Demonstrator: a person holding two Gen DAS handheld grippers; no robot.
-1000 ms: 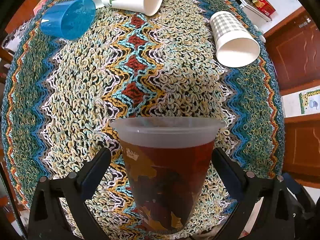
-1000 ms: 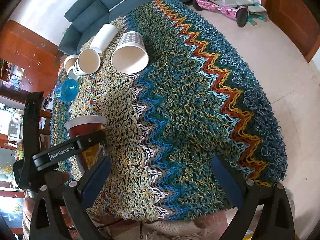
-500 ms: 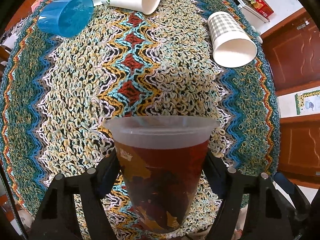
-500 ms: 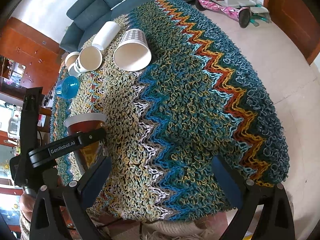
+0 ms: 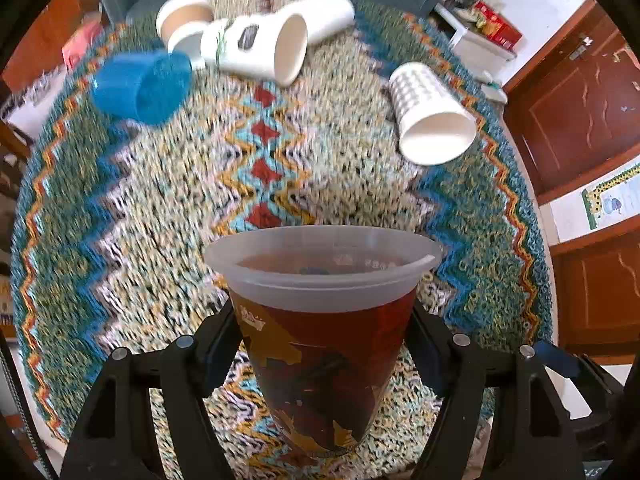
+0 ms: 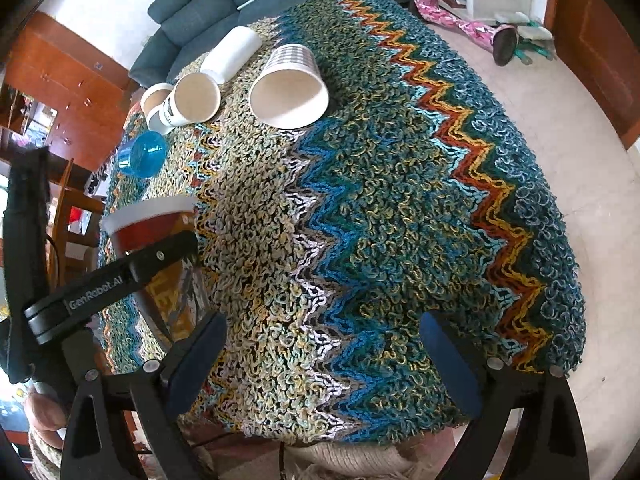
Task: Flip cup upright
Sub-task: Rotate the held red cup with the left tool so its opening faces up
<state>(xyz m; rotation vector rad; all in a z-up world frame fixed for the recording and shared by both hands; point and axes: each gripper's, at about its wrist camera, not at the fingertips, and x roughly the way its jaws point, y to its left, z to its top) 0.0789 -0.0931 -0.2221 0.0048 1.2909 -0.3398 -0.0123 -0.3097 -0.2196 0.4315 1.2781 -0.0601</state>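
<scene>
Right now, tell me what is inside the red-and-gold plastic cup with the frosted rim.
The red-and-gold plastic cup stands mouth up; only its reddish inner wall shows. The bottom is hidden.

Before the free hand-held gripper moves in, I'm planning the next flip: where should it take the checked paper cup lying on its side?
Grip the checked paper cup across its tapered wall near mid-length, coming from above; its open mouth faces the right hand-held gripper.
</scene>
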